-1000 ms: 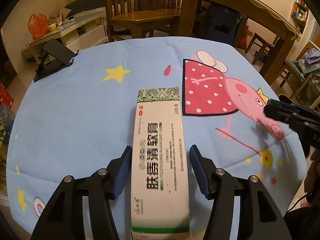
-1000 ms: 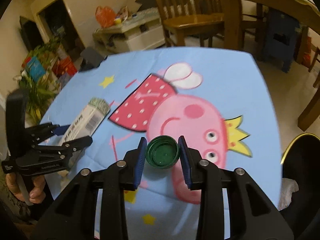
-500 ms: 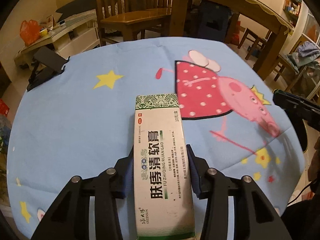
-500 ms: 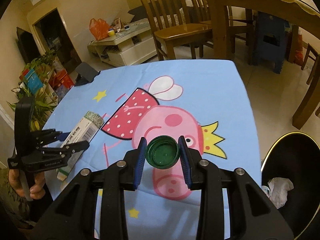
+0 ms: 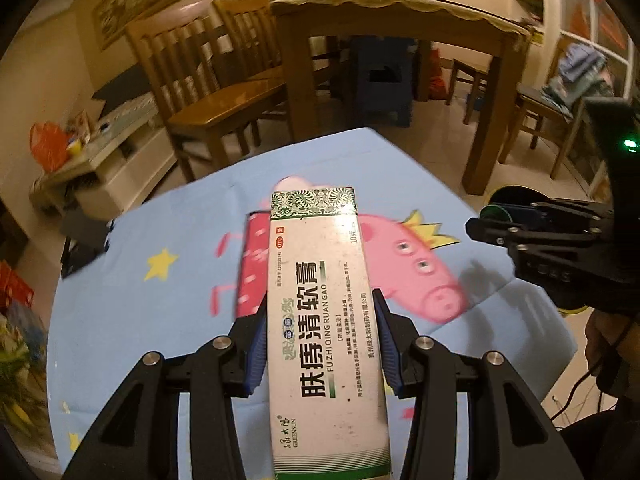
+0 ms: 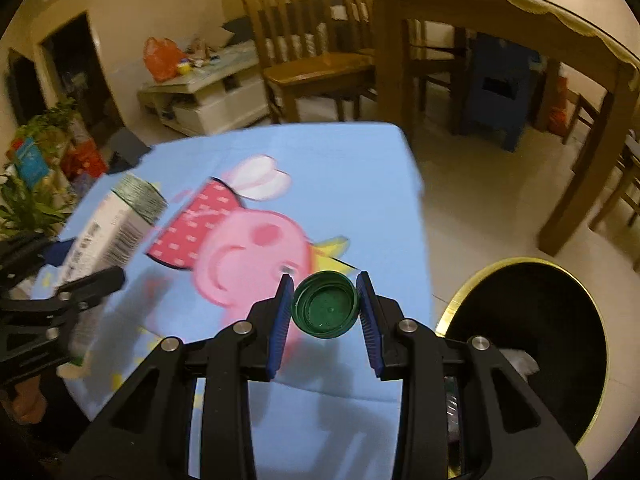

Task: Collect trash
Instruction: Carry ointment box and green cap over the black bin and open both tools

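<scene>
The near end of the box [image 5: 326, 328] runs off the bottom edge of the left wrist view, and the box hides the middle of the cartoon pig print on the cloth [image 5: 132, 312]. In the right wrist view the box [image 6: 116, 224] is smeared by motion blur, its lettering unreadable, and its lower part sits behind the left gripper [image 6: 86, 280]. The bin [image 6: 532, 344] is cut off at the lower right and partly hidden by the right gripper [image 6: 325, 305]; something pale inside it is too blurred to identify. Small print on the box is too fine to read.
</scene>
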A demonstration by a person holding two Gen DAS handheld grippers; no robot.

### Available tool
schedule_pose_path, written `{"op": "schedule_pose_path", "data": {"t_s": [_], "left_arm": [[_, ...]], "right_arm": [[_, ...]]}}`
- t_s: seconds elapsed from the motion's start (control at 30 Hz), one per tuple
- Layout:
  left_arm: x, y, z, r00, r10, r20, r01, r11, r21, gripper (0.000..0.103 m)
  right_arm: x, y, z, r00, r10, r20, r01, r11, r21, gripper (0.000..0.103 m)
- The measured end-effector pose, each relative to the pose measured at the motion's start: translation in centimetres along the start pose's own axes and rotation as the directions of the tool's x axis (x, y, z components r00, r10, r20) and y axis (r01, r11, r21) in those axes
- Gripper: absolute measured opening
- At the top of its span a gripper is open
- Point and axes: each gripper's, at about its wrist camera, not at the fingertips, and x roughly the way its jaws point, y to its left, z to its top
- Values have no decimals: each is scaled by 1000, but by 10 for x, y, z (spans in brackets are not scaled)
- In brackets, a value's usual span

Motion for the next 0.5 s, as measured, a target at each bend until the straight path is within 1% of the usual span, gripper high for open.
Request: {"op": "schedule_pose_path", "data": {"t_s": [0.07, 0.1, 0.17, 0.2, 0.27, 0.3, 0.33, 0.37, 0.43, 0.47, 0.5], "left_arm": [[2, -16, 4, 1000, 7, 6, -7, 1000, 28, 44], [3, -25, 6, 1000, 7, 8, -7, 999, 41, 44], [5, -42, 9, 1000, 0, 12, -1, 998, 68, 44], [6, -48, 10, 1000, -3, 12, 2, 997, 78, 44], [9, -64, 14, 1000, -18, 13, 16, 994, 107, 44], [10, -71, 17, 1000, -22, 12, 21, 993, 117, 44], [12, -79, 19, 1000, -28, 12, 26, 991, 131, 44], [14, -85, 21, 999, -36, 11, 34, 989, 143, 44], [18, -97, 26, 999, -49, 11, 47, 986, 162, 44], [20, -104, 29, 998, -55, 12, 52, 984, 172, 44], [23, -114, 33, 998, -62, 15, 59, 981, 185, 45]], "right_arm": [[-3, -24, -3, 1000, -21, -5, 21, 998, 59, 32], [-8, -42, -5, 999, -35, 0, 35, 993, 109, 32], [-19, -76, -10, 997, -72, 16, 67, 977, 202, 32], [-23, -87, -13, 995, -99, 20, 92, 969, 228, 32], [-35, -109, -19, 981, -195, 22, 182, 946, 267, 32], [-38, -116, -20, 976, -216, 24, 201, 938, 282, 32], [-42, -124, -22, 966, -258, 22, 239, 922, 305, 33], [-43, -129, -24, 959, -283, 18, 262, 911, 319, 37], [-47, -143, -30, 970, -241, 36, 210, 903, 374, 64], [-49, -147, -31, 971, -237, 42, 203, 898, 392, 65], [-53, -152, -33, 965, -258, 47, 217, 886, 409, 67]]}}
